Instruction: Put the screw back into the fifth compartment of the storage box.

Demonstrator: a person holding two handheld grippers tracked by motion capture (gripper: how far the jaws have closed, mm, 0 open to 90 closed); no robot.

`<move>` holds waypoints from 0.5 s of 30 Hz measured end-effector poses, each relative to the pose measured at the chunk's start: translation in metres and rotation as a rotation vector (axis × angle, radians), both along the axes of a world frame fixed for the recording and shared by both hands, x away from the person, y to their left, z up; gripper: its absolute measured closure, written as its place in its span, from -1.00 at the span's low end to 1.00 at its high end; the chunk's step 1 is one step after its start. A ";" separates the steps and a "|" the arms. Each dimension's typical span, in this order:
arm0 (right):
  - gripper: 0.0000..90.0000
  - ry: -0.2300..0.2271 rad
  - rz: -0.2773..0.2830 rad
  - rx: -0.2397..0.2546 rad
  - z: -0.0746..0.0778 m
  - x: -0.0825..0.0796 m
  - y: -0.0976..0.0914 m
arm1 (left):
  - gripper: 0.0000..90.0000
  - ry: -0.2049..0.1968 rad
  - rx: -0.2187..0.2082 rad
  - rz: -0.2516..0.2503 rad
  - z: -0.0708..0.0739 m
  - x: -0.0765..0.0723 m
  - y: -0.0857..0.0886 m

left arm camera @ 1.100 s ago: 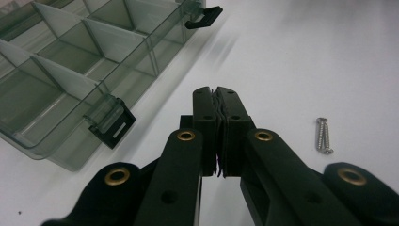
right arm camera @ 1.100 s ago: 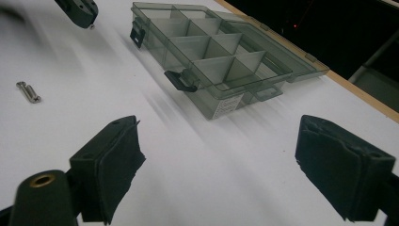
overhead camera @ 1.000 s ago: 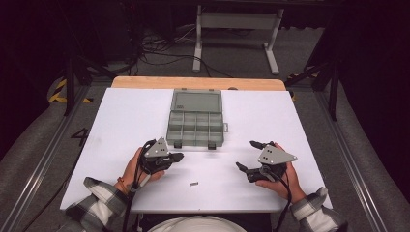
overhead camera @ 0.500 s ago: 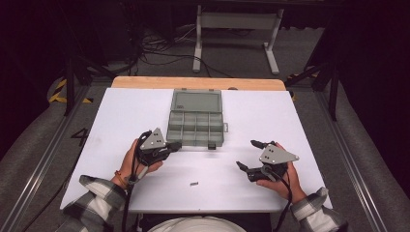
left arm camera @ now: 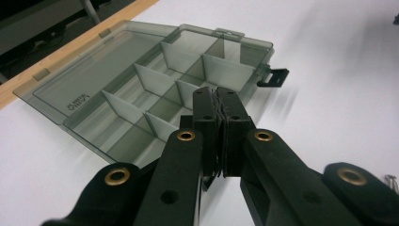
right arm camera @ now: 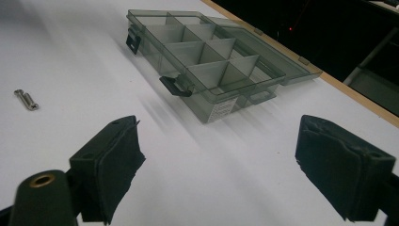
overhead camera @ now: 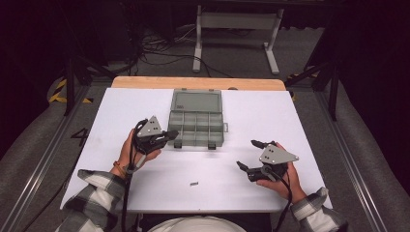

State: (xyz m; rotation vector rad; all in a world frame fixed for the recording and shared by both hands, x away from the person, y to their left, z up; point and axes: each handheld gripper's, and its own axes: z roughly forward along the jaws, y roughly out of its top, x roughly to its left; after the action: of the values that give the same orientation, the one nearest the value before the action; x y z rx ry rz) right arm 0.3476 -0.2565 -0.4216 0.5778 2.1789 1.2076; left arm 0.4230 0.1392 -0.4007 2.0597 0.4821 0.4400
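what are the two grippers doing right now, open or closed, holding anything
Left gripper: closed, fingers pressed together over the compartment box; whether something small is pinched cannot be told.
Right gripper: open, holding nothing.

Left gripper (overhead camera: 164,137) held off the desk at about ten o'clock from the seated body, jaws pressed flat together with nothing showing between them, pointing toward three o'clock. Left hand (overhead camera: 135,150) wrapped round the grip, plaid-sleeved forearm (overhead camera: 94,200) coming in from seven o'clock. Right gripper (overhead camera: 251,154) low at four o'clock, jaws spread wide and empty, pointing toward ten o'clock. Right hand (overhead camera: 280,179) cupped beneath it, cuff (overhead camera: 314,210) at five o'clock.
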 end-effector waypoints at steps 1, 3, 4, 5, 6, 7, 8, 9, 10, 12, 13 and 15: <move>-0.67 0.002 0.000 0.001 0.000 0.000 0.000 | 0.96 0.004 -0.006 0.002 0.000 0.001 0.000; -0.67 0.003 0.001 0.000 0.000 0.000 0.000 | 0.96 0.006 -0.010 0.011 0.001 0.005 0.001; -0.67 0.003 0.002 0.000 0.000 0.000 0.000 | 0.96 0.006 -0.008 0.017 0.001 0.008 0.002; -0.67 0.003 0.003 0.000 0.000 0.000 0.001 | 0.96 0.007 -0.007 0.018 0.001 0.009 0.002; -0.67 0.003 0.003 0.000 0.000 0.000 0.001 | 0.96 0.011 -0.010 0.020 0.000 0.011 0.003; -0.67 0.003 0.003 0.001 0.000 0.000 0.001 | 0.96 0.008 -0.006 0.022 0.000 0.014 0.003; -0.67 0.004 0.002 0.001 0.000 0.000 0.000 | 0.96 0.011 -0.012 0.024 -0.001 0.015 0.003; -0.67 0.004 0.002 0.001 0.000 0.000 0.000 | 0.96 0.020 -0.017 0.025 -0.001 0.018 0.003; -0.67 0.004 0.002 0.001 0.000 0.000 0.000 | 0.96 0.020 -0.017 0.025 -0.001 0.018 0.003; -0.67 0.003 0.001 0.001 0.000 0.000 0.000 | 0.96 0.022 -0.019 0.027 -0.002 0.021 0.004; -0.67 0.002 0.000 0.002 0.000 0.000 0.000 | 0.96 0.017 -0.013 0.027 -0.002 0.023 0.003; -0.67 0.002 0.000 0.004 0.000 0.000 0.000 | 0.96 0.022 -0.003 0.026 -0.004 0.026 0.002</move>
State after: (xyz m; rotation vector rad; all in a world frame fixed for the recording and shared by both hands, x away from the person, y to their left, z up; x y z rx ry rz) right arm 0.3479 -0.2563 -0.4218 0.5814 2.1785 1.2120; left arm 0.4492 0.1412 -0.4049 2.0590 0.5233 0.4322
